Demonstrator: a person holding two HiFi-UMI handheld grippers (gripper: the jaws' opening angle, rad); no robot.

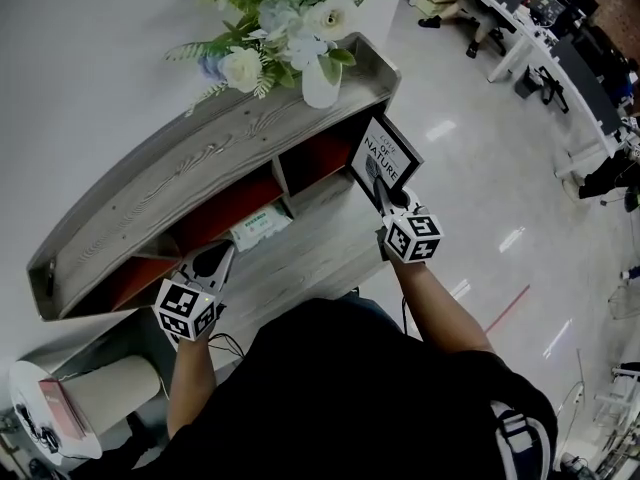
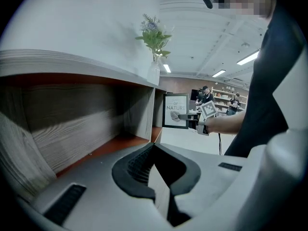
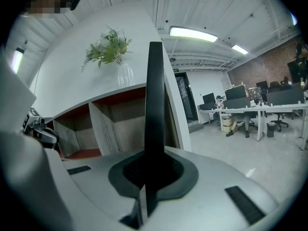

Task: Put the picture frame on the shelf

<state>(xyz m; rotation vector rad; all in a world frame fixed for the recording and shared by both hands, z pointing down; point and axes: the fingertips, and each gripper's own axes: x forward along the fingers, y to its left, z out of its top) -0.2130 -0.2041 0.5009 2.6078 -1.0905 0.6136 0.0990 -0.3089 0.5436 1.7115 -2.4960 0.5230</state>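
The right gripper (image 1: 386, 196) is clamped on the lower edge of the picture frame (image 1: 385, 153); in its own view the frame stands edge-on as a dark strip between the closed jaws. The left gripper (image 1: 228, 250) has its jaws together with nothing between them and points at the left compartment (image 1: 140, 278).

The grey wood shelf (image 1: 180, 173) has red-lined compartments. A white and green packet (image 1: 262, 226) lies at the mouth of the middle one. The right compartment (image 1: 322, 156) is just behind the frame. A white vase (image 1: 320, 86) of flowers (image 1: 275, 18) stands on the shelf's top board, near its right end.

The frame is black with a white print, the word NATURE and a leaf on it. It is held roughly upright in the air at the shelf's right end. Beyond that end lies glossy floor (image 1: 480, 188), with desks (image 1: 520, 18) well apart.
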